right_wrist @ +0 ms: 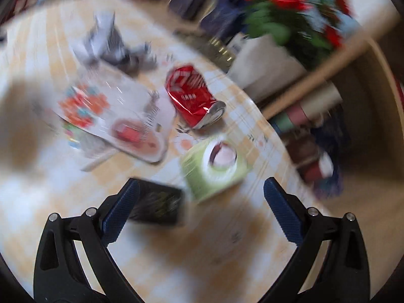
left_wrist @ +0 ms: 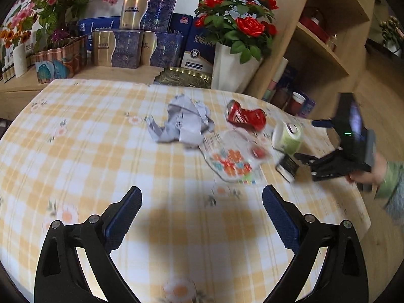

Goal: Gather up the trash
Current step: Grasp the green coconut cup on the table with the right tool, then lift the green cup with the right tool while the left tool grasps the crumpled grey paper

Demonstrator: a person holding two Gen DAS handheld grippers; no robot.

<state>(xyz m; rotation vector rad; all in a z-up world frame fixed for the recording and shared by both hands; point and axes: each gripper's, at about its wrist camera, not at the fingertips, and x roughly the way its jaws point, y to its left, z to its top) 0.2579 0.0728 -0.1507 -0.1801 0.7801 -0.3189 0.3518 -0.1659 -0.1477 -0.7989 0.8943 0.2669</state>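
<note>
Right hand-held gripper (right_wrist: 201, 194) spread wide, empty, near green cup (right_wrist: 214, 168), black box (right_wrist: 159, 205).

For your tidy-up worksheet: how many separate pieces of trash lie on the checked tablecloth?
5: crumpled paper farthest back, crushed red can beside it, plastic wrapper in front, green cup and small dark box by the right edge.

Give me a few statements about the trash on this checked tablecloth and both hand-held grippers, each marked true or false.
1. The crushed red drink can lies on its side. True.
2. The left hand-held gripper is shut on the crumpled white paper. False: it is open, holding nothing.
3. The green-labelled white cup lies beside the small black box. True.
4. The right hand-held gripper grips the can. False: it is open, short of it.
</note>
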